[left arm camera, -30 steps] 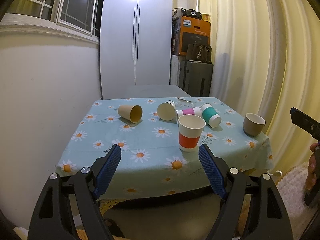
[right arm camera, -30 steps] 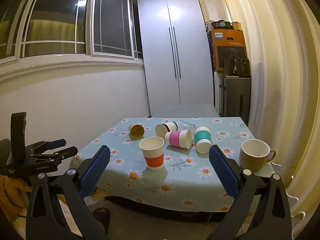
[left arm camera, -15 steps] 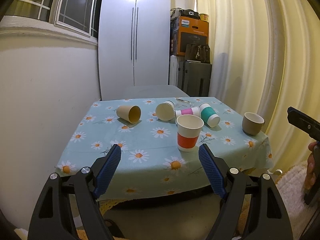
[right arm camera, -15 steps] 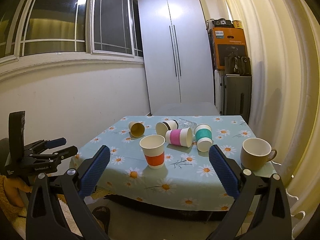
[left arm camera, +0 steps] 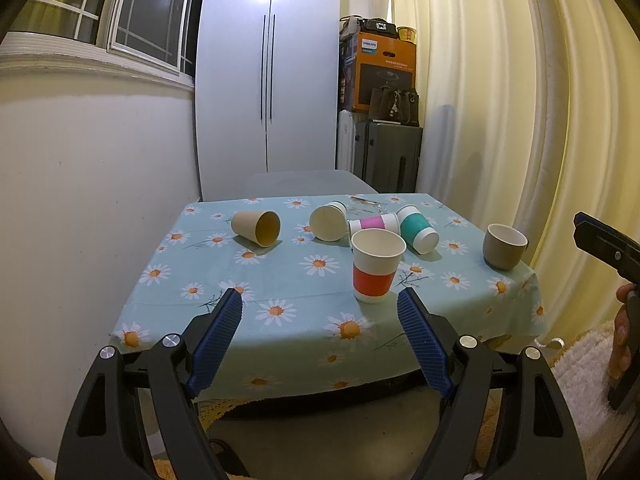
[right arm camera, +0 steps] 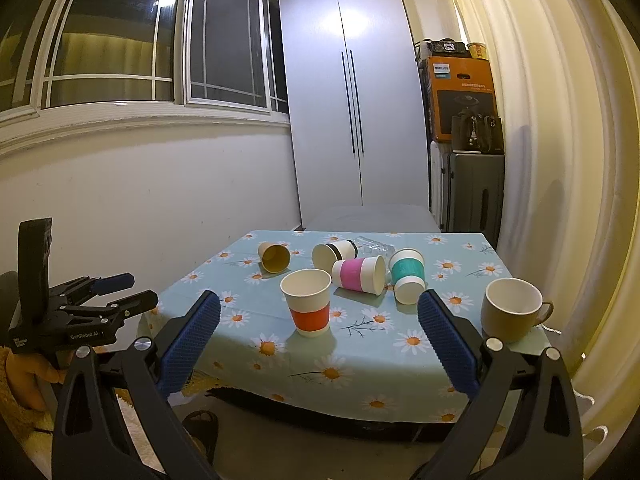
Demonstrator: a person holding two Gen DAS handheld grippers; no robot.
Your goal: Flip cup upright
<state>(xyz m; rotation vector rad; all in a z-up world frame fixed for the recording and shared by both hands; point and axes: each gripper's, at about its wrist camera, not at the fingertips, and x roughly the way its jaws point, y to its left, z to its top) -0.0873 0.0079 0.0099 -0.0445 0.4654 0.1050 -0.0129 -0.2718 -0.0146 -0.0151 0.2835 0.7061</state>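
You hold both tools in front of the bench [left arm camera: 280, 320], short of its near edge, and neither one touches anything. Your left hand-held gripper [left arm camera: 320, 308] has its jaws wide apart and nothing is between them. Your right hand-held gripper [right arm camera: 319, 312] stands the same way, wide apart and with nothing in it.

On the daisy tablecloth [right arm camera: 360, 344] one paper cup with an orange band [left arm camera: 376, 266] stands upright with its mouth up, near the front of the bench. Behind it four cups lie on their sides. The plain brown cup [left arm camera: 257, 227] lies to the left, apart from the others, with its mouth toward you. The white cup with a dark band [right arm camera: 333, 254] lies in the middle, also with its mouth toward you. Just beside it lies the cup with a pink band [right arm camera: 359, 274], and next to that one the cup with a teal band [right arm camera: 406, 276], with its mouth toward the front of the bench. In the right wrist view these three seem to touch or nearly touch, but I cannot tell this for sure. A clear glass object [right arm camera: 372, 245] lies behind them; it is too small to name.

A brown mug [right arm camera: 514, 309] stands upright at the right corner of the bench, well apart from the cups. Behind the bench there is a white wardrobe [left arm camera: 268, 80].
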